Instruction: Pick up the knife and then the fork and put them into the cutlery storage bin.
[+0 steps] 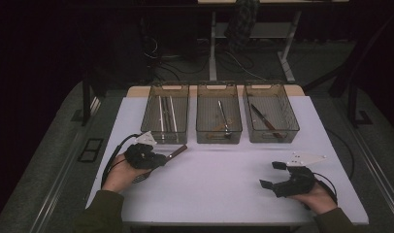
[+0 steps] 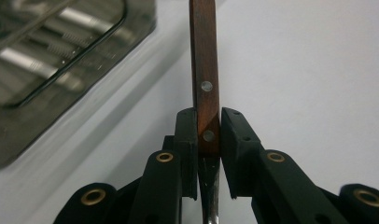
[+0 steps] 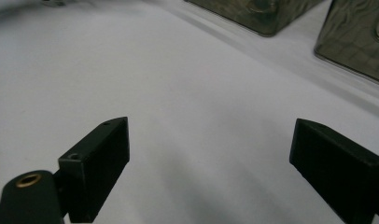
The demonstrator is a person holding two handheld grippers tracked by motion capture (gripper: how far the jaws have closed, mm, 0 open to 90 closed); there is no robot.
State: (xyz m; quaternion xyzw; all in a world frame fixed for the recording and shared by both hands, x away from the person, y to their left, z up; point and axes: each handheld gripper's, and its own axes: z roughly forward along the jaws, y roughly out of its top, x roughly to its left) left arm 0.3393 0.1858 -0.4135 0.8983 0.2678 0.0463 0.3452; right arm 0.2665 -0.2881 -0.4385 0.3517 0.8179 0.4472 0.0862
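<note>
A knife with a brown wooden handle (image 2: 205, 70) and two metal rivets is clamped between the jaws of my left gripper (image 2: 208, 116). Its handle points away from the gripper and its metal blade (image 2: 209, 186) runs back under the jaws. In the high view the left gripper (image 1: 158, 158) is at the table's left, just in front of the left bin, and the handle (image 1: 177, 152) sticks out to the upper right. My right gripper (image 1: 270, 174) rests low at the front right, jaws wide apart with nothing between them (image 3: 211, 140).
Three smoky clear bins stand in a row at the back of the white table (image 1: 224, 174). The left bin (image 1: 146, 116) holds long metal utensils, the middle bin (image 1: 219, 140) one utensil, and the right bin (image 1: 294, 119) a dark-handled knife. Cables trail from both grippers.
</note>
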